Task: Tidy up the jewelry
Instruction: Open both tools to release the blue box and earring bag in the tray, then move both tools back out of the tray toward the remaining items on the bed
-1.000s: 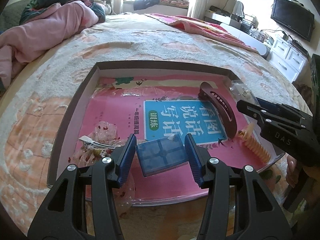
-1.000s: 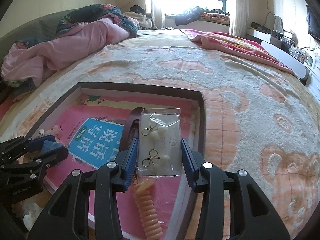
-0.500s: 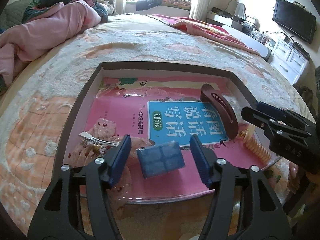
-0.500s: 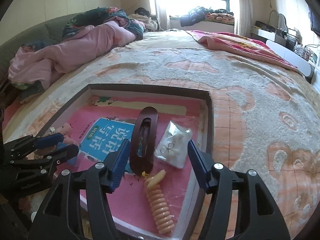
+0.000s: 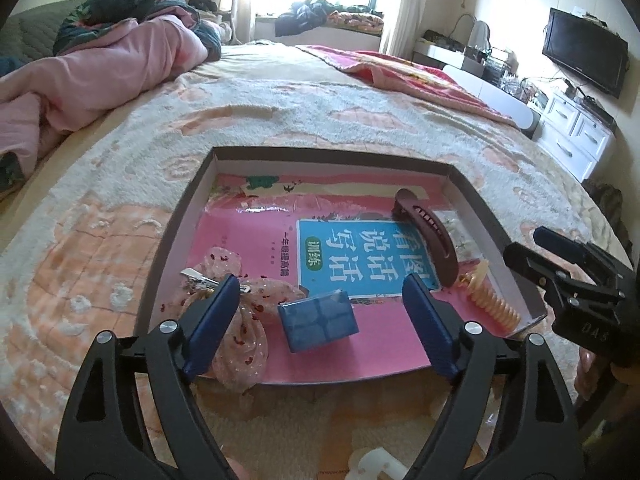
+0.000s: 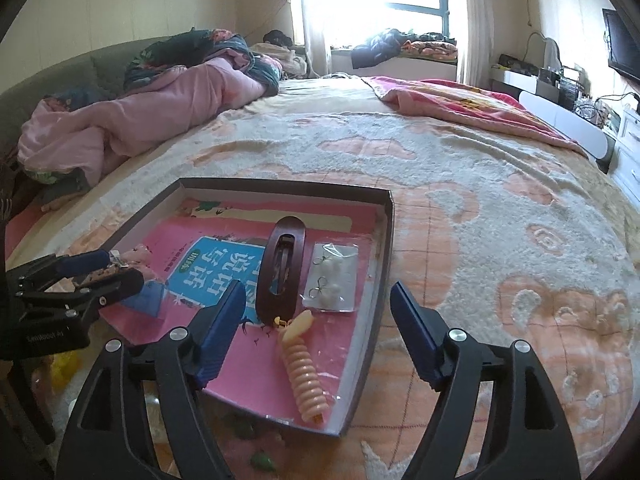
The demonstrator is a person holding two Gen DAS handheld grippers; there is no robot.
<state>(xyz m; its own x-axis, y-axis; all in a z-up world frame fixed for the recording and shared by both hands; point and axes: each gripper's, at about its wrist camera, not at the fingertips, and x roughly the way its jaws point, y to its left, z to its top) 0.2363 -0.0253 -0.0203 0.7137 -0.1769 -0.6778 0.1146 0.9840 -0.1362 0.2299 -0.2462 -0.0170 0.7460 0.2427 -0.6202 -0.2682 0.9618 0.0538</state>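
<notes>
In the tray (image 5: 176, 216), the blue box (image 5: 318, 322) lies between the left gripper's (image 5: 320, 320) parted fingers (image 5: 212, 320).

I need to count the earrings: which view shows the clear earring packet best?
The right wrist view: the earring packet lies flat and unobstructed in the tray, both pairs visible. In the left wrist view, the brown hair clip hides most of it.

earring bag (image 5: 460, 236): your left view hides most behind brown hair clip (image 5: 426, 236)
blue box (image 6: 146, 298): your left gripper (image 6: 116, 268) covers part
white object (image 5: 374, 464): cropped, unidentifiable
</notes>
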